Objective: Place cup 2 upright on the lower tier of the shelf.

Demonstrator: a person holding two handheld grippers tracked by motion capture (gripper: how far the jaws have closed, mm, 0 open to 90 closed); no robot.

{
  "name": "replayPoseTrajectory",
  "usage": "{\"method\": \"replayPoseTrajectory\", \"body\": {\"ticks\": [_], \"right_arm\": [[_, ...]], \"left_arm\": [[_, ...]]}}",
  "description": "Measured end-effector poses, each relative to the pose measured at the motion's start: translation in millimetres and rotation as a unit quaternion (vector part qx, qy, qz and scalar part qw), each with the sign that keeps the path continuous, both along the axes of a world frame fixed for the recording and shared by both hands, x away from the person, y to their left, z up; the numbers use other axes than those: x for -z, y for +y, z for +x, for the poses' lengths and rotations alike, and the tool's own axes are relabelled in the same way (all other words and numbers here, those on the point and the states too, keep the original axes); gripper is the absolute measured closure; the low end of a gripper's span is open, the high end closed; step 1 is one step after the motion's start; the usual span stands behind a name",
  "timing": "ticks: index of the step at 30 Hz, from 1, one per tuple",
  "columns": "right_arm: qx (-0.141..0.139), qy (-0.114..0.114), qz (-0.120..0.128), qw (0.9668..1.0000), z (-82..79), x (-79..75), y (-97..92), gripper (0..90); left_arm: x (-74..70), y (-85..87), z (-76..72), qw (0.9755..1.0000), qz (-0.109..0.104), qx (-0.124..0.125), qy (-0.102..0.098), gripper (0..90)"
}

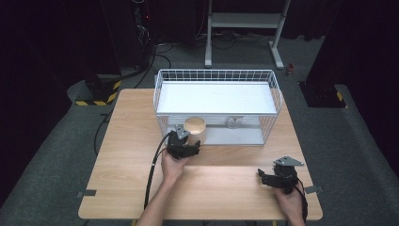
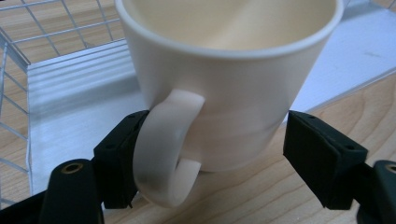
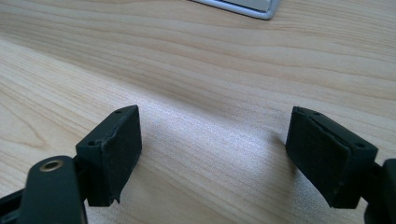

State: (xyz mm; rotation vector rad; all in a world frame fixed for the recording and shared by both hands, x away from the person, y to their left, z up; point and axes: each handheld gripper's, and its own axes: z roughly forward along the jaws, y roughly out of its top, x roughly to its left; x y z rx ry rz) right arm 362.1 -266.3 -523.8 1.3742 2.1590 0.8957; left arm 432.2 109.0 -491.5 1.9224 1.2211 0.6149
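We see a cream mug [image 2: 224, 79] standing upright on the wooden table [image 1: 131, 155], right at the front edge of the white wire basket [image 1: 216, 75], near that basket's left front corner. Its curved handle [image 2: 166, 154] faces the left gripper [image 2: 210, 154]. In the left gripper view the jaws stand either side of the mug's lower body: the left pad lies against the handle, while the right pad stands just clear of the mug's wall, so the grip is half closed around the mug and not yet pressing from both sides. In the high view the left gripper [image 1: 184, 147] sits just in front of the mug [image 1: 195, 129], with the left hand [image 1: 171, 165] behind it and the cable trailing back toward the table's near edge.

Well apart, near the table's right front corner, we see the right gripper [image 1: 275, 178] resting low over bare wood. In the right gripper view its jaws [image 3: 212, 154] stand wide with nothing between them.

Inside the basket lies a pale flat tray [image 1: 216, 96].
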Motion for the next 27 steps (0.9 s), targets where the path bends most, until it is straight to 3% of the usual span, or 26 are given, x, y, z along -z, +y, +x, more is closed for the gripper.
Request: {"method": "replayPoseTrajectory", "body": {"ticks": [19,23,27], "right_arm": [[0.000,0.000,0.000,1.0000,0.0,0.0,0.0,18.3],[0.000,0.000,0.000,1.0000,0.0,0.0,0.0,18.3],[0.000,0.000,0.000,1.0000,0.0,0.0,0.0,18.3]], "left_arm": [[3.0,-2.9,9.0,0.9997,0.012,-0.024,-0.001,42.3],[4.4,-0.8,11.3,0.9996,0.009,-0.026,0.008,45.9],[3.7,-2.0,17.0,0.9992,0.026,-0.020,0.021,47.6]]}}
